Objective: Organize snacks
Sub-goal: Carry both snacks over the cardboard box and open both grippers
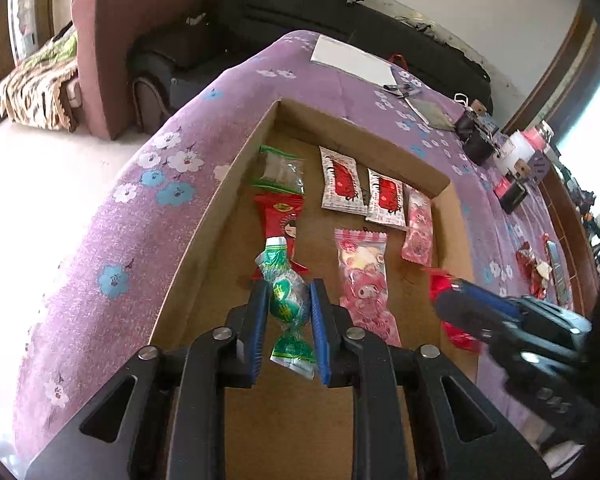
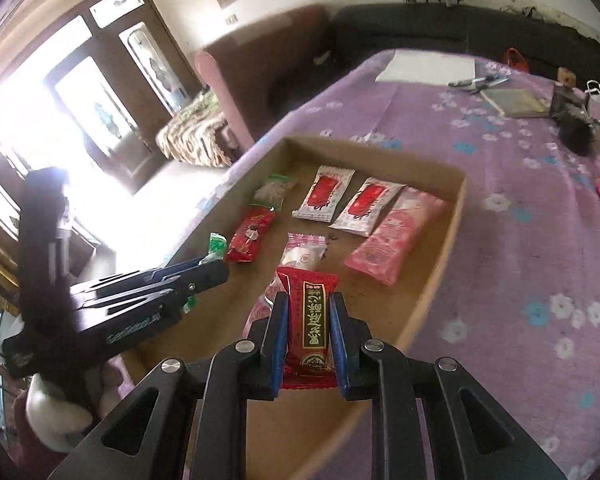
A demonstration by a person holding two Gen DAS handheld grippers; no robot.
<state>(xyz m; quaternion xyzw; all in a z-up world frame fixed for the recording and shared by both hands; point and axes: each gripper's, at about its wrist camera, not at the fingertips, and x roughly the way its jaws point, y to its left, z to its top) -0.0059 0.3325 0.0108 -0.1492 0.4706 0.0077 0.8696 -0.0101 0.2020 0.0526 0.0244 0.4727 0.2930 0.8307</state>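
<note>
A shallow cardboard box [image 1: 204, 216] [image 2: 440, 264] lies on the purple flowered cloth and holds several snack packets. My left gripper [image 1: 290, 300] is shut on a green twist-wrapped candy [image 1: 286, 292] above the box's left side, over a red packet [image 1: 278, 216]. It shows at the left in the right wrist view [image 2: 216, 270]. My right gripper [image 2: 309, 320] is shut on a red snack bar [image 2: 310, 320] above the box's near part, over a pink packet [image 2: 304, 254]. In the left wrist view it appears blurred at the right [image 1: 448, 296].
Two white-and-red sachets [image 1: 340, 182] [image 2: 324, 194], another pink packet [image 1: 418, 226] [image 2: 396, 240] and a clear green-edged packet [image 1: 280, 170] [image 2: 272, 190] lie in the box. White paper [image 1: 354, 60], pens, a notebook and black devices [image 1: 476, 132] sit on the cloth beyond. Loose wrappers [image 1: 534, 268] lie at the right.
</note>
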